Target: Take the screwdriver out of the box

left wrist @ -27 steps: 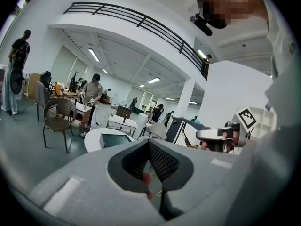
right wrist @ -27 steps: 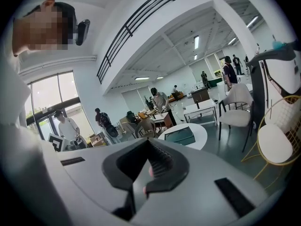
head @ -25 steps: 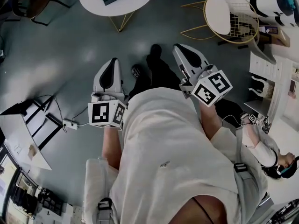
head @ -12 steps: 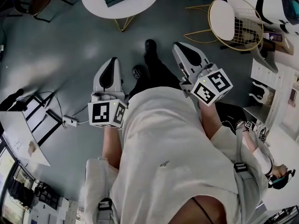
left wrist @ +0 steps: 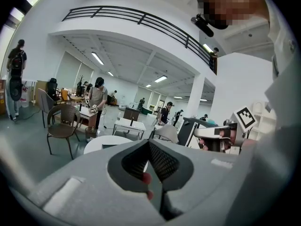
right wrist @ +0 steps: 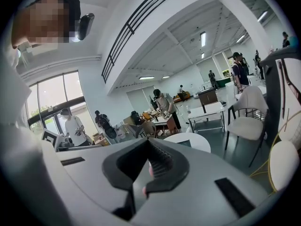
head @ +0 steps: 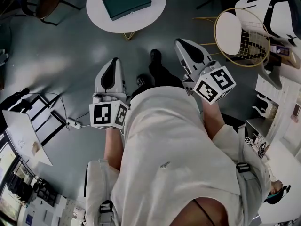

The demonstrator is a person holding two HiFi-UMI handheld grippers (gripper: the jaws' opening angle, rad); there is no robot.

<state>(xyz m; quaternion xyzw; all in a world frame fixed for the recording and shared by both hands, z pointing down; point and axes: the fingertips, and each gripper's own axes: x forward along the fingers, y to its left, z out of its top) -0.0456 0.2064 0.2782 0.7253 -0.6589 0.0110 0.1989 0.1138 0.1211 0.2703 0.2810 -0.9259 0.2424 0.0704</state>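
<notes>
Where floor (head: 56,55) spreads, box (head: 127,1) well inside table (head: 156,15), chair (head: 231,27) right.

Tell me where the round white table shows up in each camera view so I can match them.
Head view: the round white table is at the top edge, left of centre.
Left gripper view: low, left of centre, its near side cut off.
Right gripper view: low, right of centre.
Shared landmark: the dark green box lying on it, only a dark sliver in both gripper views.
</notes>
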